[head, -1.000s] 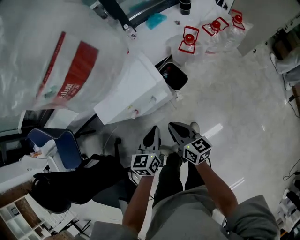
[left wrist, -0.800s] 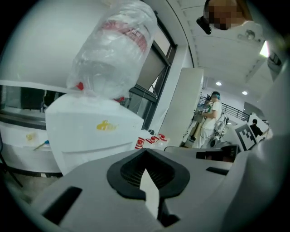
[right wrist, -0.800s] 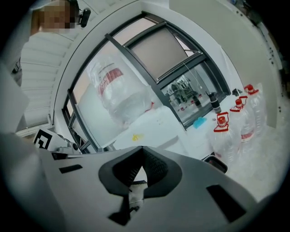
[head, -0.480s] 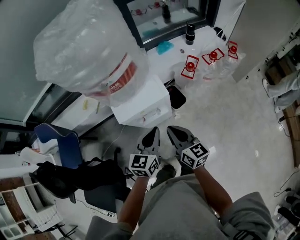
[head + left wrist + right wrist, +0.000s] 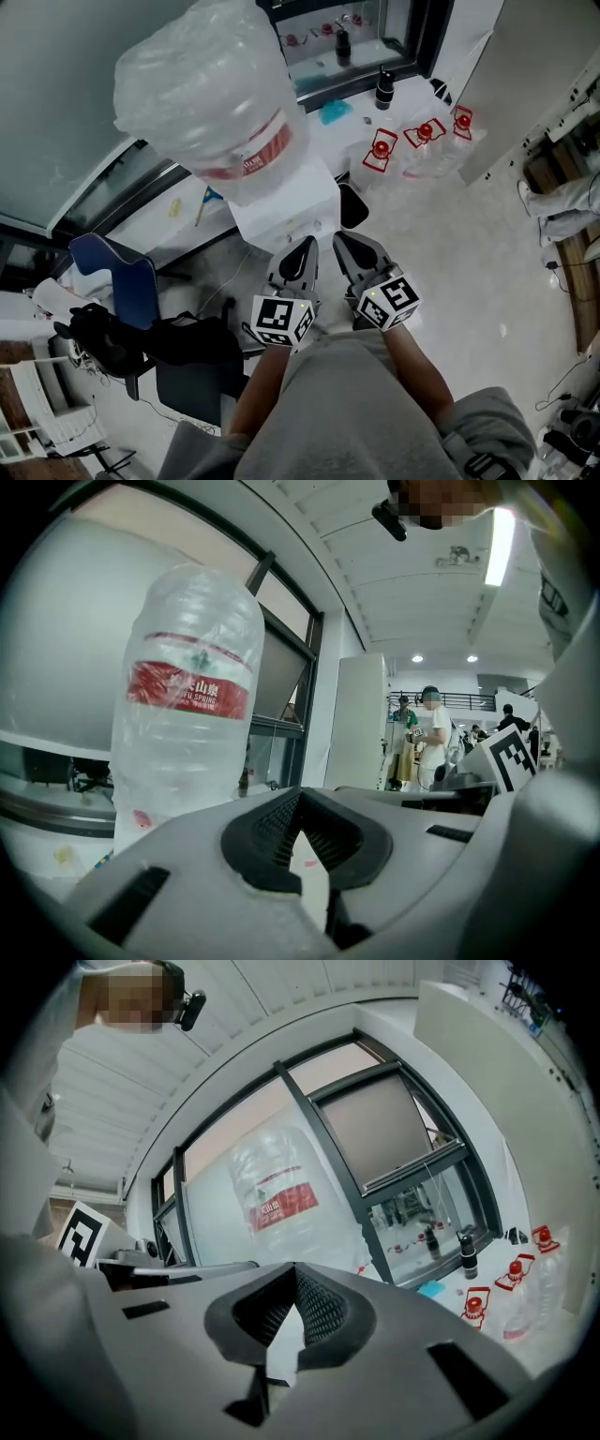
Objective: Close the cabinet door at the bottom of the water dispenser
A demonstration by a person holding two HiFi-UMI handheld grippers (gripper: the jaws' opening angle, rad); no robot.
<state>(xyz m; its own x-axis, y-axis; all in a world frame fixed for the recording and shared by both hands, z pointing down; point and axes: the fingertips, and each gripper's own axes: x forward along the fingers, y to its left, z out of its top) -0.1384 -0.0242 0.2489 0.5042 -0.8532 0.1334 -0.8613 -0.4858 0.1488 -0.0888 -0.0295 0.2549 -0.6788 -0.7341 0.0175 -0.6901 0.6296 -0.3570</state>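
Observation:
The white water dispenser (image 5: 289,204) stands ahead of me with a big clear bottle (image 5: 214,101) with a red label on top. Its bottom cabinet door is hidden below the body in every view. In the head view my left gripper (image 5: 304,247) and right gripper (image 5: 343,240) are held side by side at about the height of the dispenser's top, pointing level at it. Both are shut with nothing between the jaws. The left gripper (image 5: 300,795) view looks past the bottle (image 5: 187,724). From the right gripper (image 5: 296,1269) the same bottle (image 5: 281,1199) shows before a window.
A dark bin-like thing (image 5: 352,204) sits right of the dispenser. Three small red-capped water bottles (image 5: 424,133) stand on the floor beyond, and a black flask (image 5: 383,88) on the sill. A blue chair (image 5: 117,272) and a black chair (image 5: 187,349) are at left. People (image 5: 433,733) stand far off.
Both grippers have risen together, still shut, from low by the floor to the dispenser's top. The head view has lifted, so the whole bottle now shows.

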